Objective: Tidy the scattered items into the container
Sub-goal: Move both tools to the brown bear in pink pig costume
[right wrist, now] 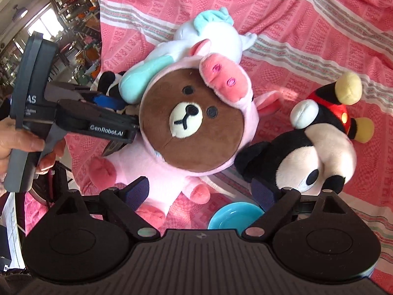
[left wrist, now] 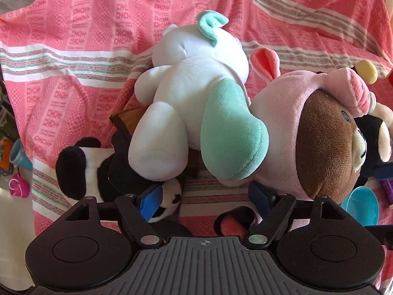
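Four plush toys crowd the pink striped cloth (left wrist: pixel 73 36). My left tool (left wrist: pixel 203 200) stands wide, gripping nothing, at the white-and-mint plush (left wrist: pixel 196 93), whose long axis runs near-to-far, head far. My right tool (right wrist: pixel 200 193) gapes empty around the pink-suited bear's (right wrist: pixel 189 120) feet; the bear's head points far.
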Available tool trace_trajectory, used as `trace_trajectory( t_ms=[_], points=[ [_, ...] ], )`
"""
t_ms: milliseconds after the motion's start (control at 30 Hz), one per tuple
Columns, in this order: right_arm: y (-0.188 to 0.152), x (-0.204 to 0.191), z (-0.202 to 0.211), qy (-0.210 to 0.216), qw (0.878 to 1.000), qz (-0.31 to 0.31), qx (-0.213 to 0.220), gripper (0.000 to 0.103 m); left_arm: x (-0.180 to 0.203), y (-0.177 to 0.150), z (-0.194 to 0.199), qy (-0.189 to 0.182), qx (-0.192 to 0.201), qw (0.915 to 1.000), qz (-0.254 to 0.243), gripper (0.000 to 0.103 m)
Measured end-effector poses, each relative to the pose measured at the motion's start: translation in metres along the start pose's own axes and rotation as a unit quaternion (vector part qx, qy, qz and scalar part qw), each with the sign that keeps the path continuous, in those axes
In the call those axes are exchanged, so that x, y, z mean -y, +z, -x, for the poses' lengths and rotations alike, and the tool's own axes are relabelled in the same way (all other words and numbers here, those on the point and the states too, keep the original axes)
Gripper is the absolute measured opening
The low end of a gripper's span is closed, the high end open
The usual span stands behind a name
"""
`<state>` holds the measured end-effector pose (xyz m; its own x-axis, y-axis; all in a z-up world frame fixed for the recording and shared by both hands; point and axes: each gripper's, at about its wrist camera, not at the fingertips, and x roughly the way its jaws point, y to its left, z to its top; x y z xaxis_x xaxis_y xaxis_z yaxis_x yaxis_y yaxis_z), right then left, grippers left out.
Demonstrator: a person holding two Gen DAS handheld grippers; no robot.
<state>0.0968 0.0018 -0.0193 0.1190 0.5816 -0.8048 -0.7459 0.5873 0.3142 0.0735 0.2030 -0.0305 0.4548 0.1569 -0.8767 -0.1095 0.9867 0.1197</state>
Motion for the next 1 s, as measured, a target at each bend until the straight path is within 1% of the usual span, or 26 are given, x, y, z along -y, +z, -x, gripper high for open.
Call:
trace_trajectory(
  t_ms=[33, 67, 100, 167, 200, 267, 367, 400, 433, 467, 533, 600, 733, 833, 900, 1000],
  points=[
    [-0.002, 0.000, -0.007, -0.002, 1.000, 0.002, -0.013, 0.074, 0.000, 0.000, -0.001, -0.001, -0.001, 1.0000, -0.001, 0.079],
    [-0.004, 0.001, -0.015, -0.005, 1.000, 0.003, -0.024, 0.069, -0.001, 0.000, -0.002, -0.002, -0.001, 1.0000, -0.003, 0.079],
    [-0.005, 0.002, -0.023, -0.004, 0.999, 0.002, -0.033, 0.063, -0.001, 0.000, -0.002, -0.002, -0.001, 1.0000, -0.005, 0.079],
    [-0.005, 0.005, -0.035, 0.002, 0.999, -0.005, -0.042, 0.060, -0.001, 0.000, -0.003, 0.000, -0.001, 1.0000, -0.008, 0.079],
    [-0.005, 0.006, -0.040, 0.006, 0.999, -0.006, -0.039, 0.060, -0.001, 0.000, -0.003, 0.000, -0.001, 1.0000, -0.009, 0.079],
    [-0.004, 0.004, -0.049, 0.018, 0.999, -0.002, -0.043, 0.057, -0.001, -0.002, -0.003, 0.003, -0.001, 0.9999, -0.012, 0.079],
    [-0.002, -0.003, -0.062, 0.024, 0.998, 0.013, -0.056, 0.044, -0.002, -0.003, -0.003, 0.005, -0.002, 0.9999, -0.012, 0.080],
    [-0.003, -0.005, -0.066, 0.025, 0.998, 0.015, -0.064, 0.032, -0.002, -0.004, -0.003, 0.004, -0.002, 0.9999, -0.010, 0.081],
    [-0.005, -0.006, -0.069, 0.021, 0.997, 0.017, -0.071, 0.027, -0.002, -0.004, -0.002, 0.003, -0.002, 1.0000, -0.008, 0.082],
    [-0.007, -0.008, -0.070, 0.017, 0.997, 0.021, -0.074, 0.025, -0.001, -0.004, -0.001, 0.002, -0.001, 1.0000, -0.007, 0.084],
    [-0.008, -0.012, -0.064, 0.008, 0.997, 0.026, -0.068, 0.022, 0.001, -0.006, 0.001, -0.001, 0.001, 1.0000, -0.006, 0.082],
    [-0.008, -0.014, -0.050, 0.000, 0.998, 0.028, -0.058, 0.022, 0.005, -0.007, 0.003, -0.008, -0.005, 0.9999, -0.008, 0.081],
    [-0.017, -0.007, -0.028, -0.018, 0.997, 0.032, -0.072, 0.021, 0.023, -0.018, -0.002, -0.045, -0.035, 0.9982, -0.017, 0.080],
    [-0.027, 0.004, -0.009, -0.035, 0.997, 0.020, -0.073, 0.021, 0.038, -0.031, -0.008, -0.063, -0.046, 0.9964, -0.032, 0.080],
    [-0.031, 0.009, 0.000, -0.043, 0.997, 0.009, -0.069, 0.021, 0.040, -0.037, -0.009, -0.078, -0.053, 0.9952, -0.028, 0.080],
    [-0.034, 0.008, 0.005, -0.050, 0.997, 0.005, -0.066, 0.022, 0.026, -0.043, -0.002, -0.090, -0.059, 0.9942, 0.001, 0.081]
  ],
)
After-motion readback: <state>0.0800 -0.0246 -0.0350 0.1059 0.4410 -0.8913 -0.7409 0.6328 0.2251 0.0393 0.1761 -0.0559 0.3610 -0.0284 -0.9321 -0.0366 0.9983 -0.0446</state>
